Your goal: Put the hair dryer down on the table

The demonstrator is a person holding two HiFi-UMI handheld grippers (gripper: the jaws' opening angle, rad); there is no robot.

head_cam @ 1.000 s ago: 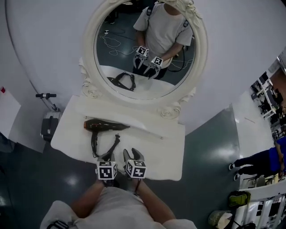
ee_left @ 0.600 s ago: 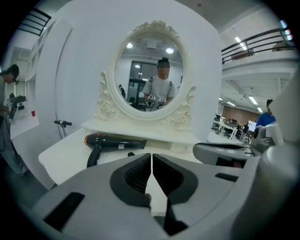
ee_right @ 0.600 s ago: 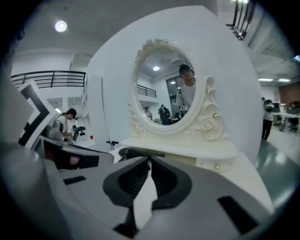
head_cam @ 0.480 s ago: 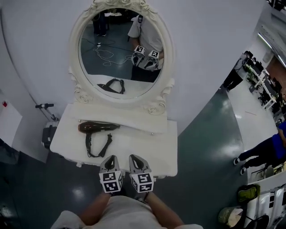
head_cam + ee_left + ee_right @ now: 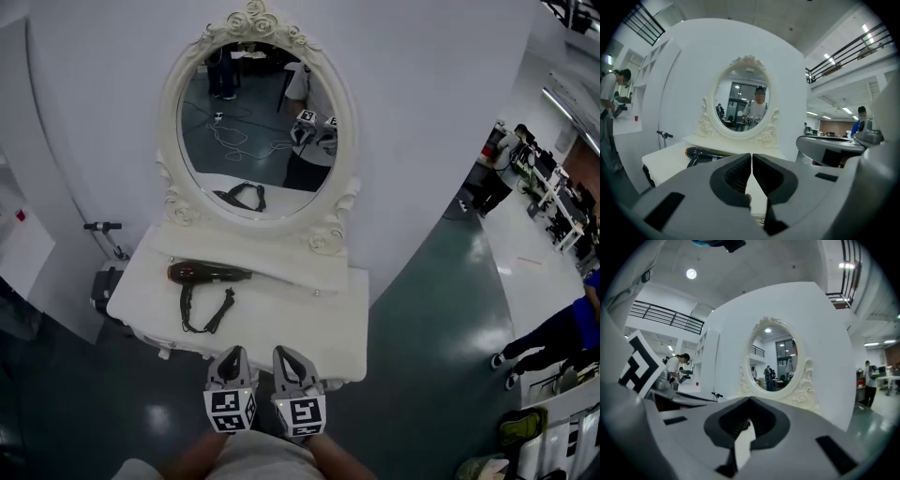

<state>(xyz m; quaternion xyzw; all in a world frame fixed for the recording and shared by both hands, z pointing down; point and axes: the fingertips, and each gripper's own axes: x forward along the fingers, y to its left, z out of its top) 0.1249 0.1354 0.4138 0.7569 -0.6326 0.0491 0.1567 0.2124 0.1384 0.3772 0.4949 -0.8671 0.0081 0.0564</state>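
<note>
White wall, white table (image 5: pixel 314 319) under an oval mirror (image 5: pixel 253 131). The left hand-held gripper (image 5: pixel 232 356) is pressed together and empty. The right hand-held gripper (image 5: pixel 287 356) has just been closing, with nothing between its jaws. Well beyond both, the hair dryer (image 5: pixel 210 273) lies on the table, so the task looks done.

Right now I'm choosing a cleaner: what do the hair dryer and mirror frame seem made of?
Hair dryer: probably dark plastic, glossy, judging by its smooth sheen. Mirror frame: white, matte, with scrolled relief; painted wood or moulded resin, cannot tell.
</note>
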